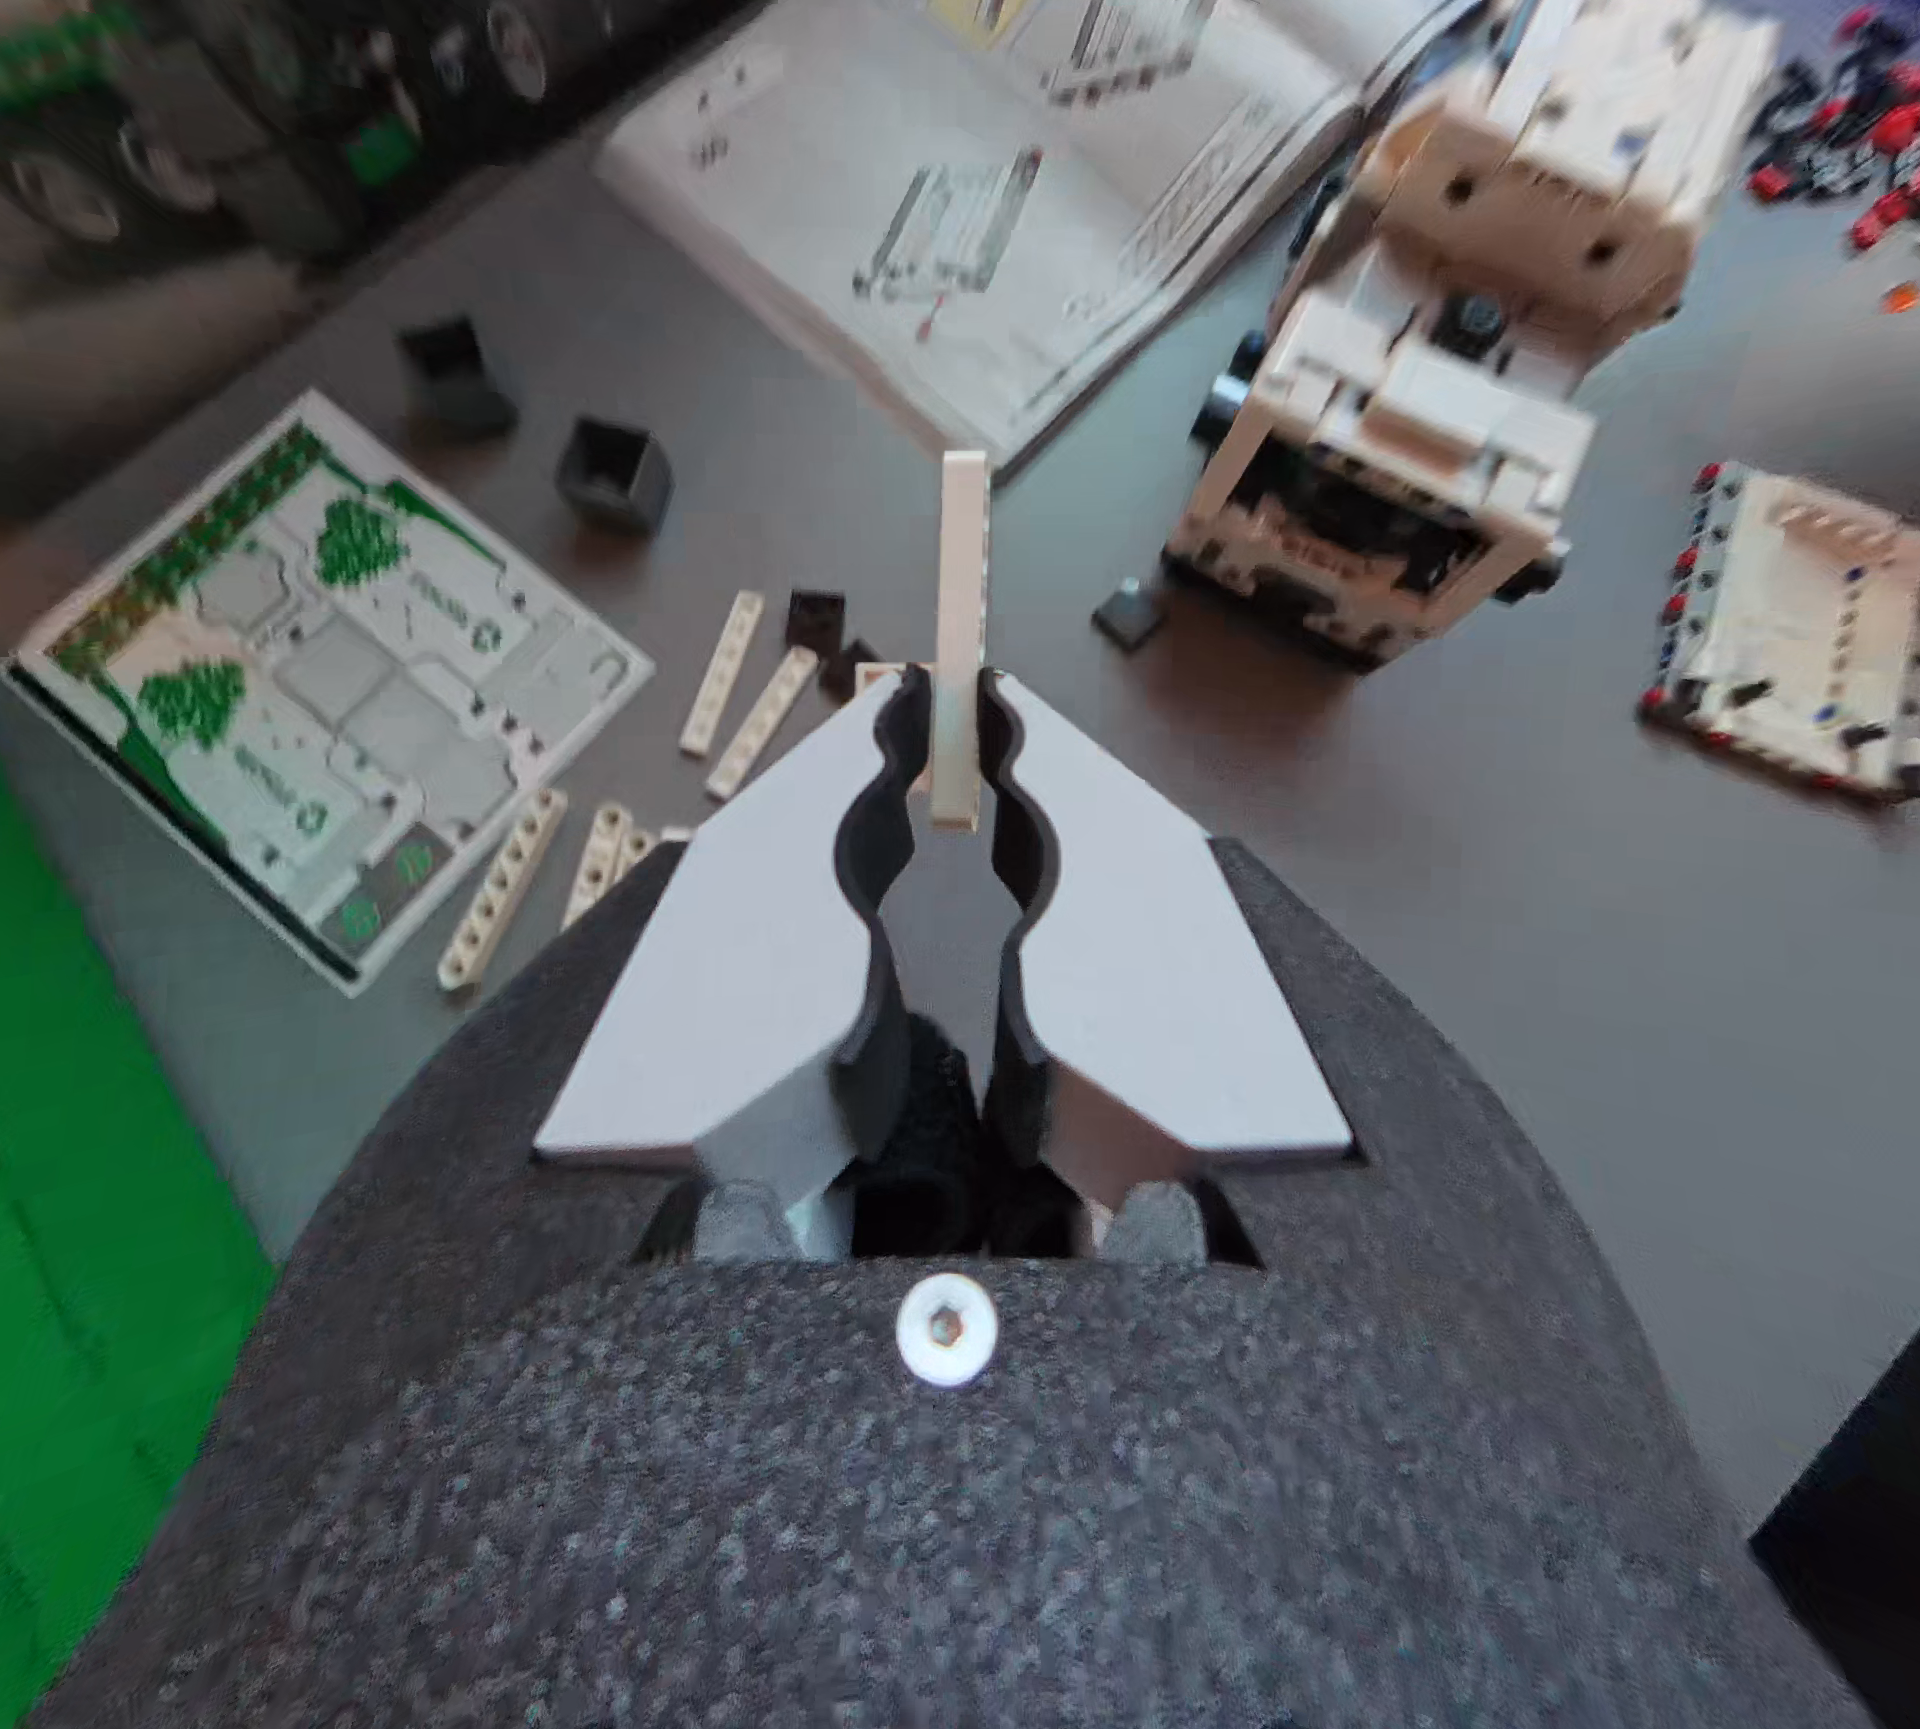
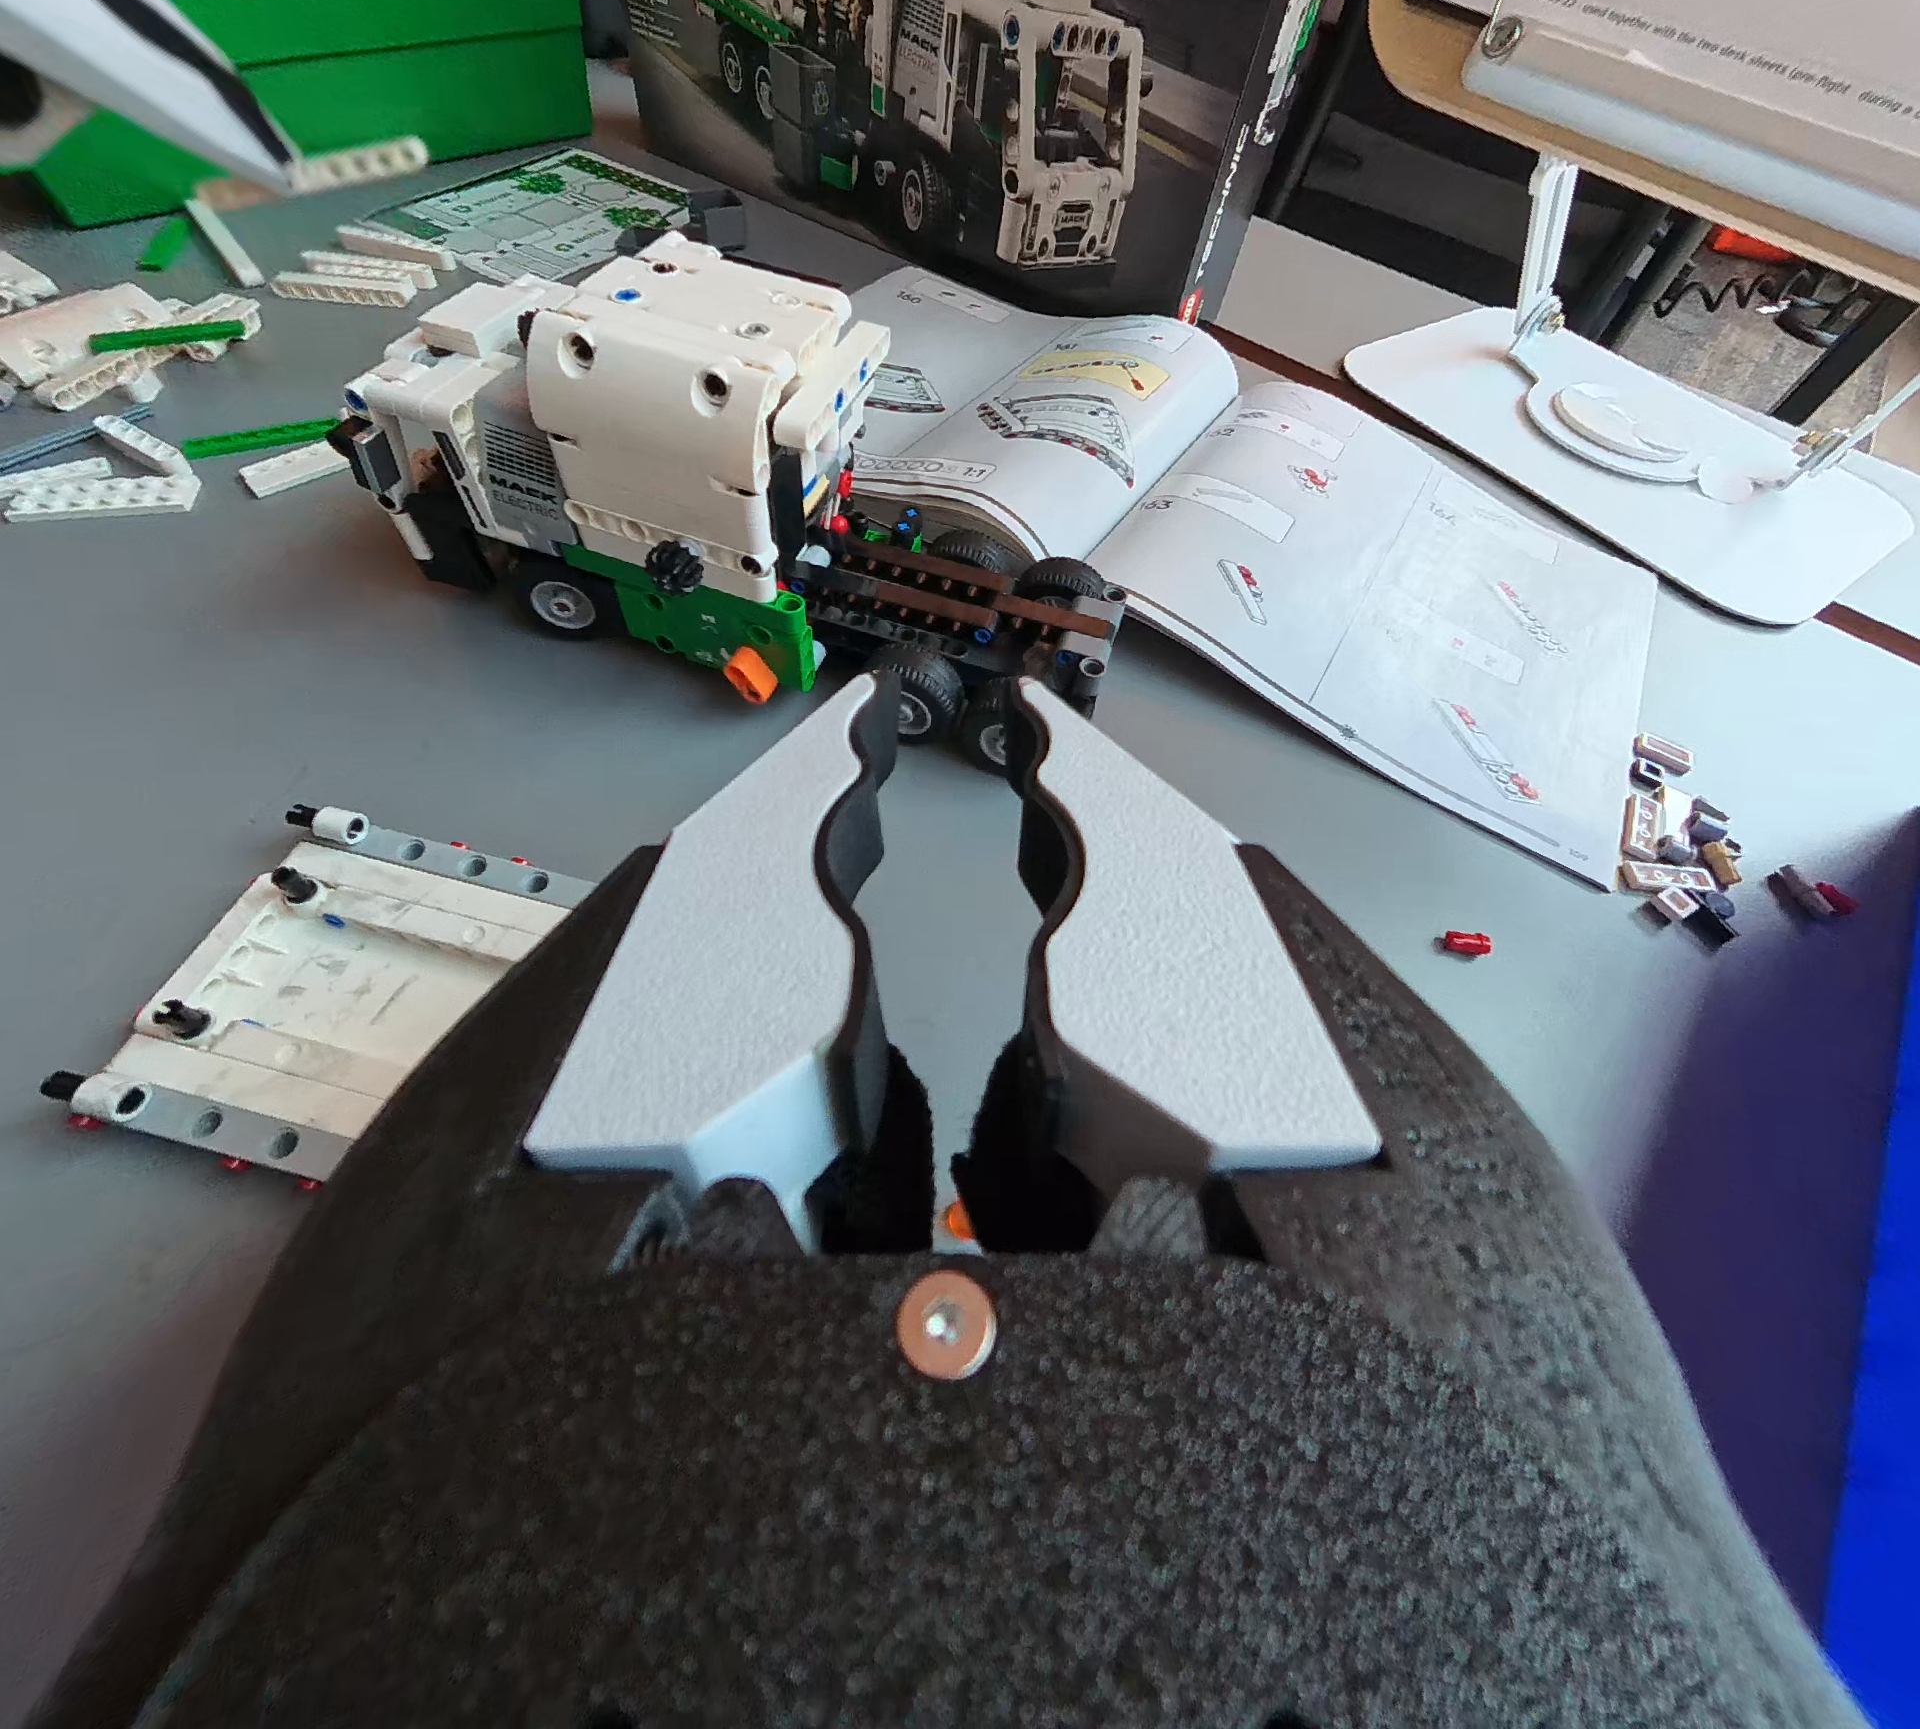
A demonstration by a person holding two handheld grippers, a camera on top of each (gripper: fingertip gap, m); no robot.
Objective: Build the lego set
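left gripper [image 1: 951,677] fingers clamped on a white strip [image 1: 961,630], held above the desk [image 1: 1299,848]. right gripper [image 2: 951,708] fingers apart, empty, near the truck [image 2: 644,474] beside the open booklet [image 2: 1299,536].

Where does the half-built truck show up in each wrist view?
Left wrist view: truck at upper right, seen cab end-on, beyond the left gripper, which holds a white beam.
Right wrist view: truck at centre left, side-on, just beyond the open right gripper.
Shared landmark: the open manual beside the truck.
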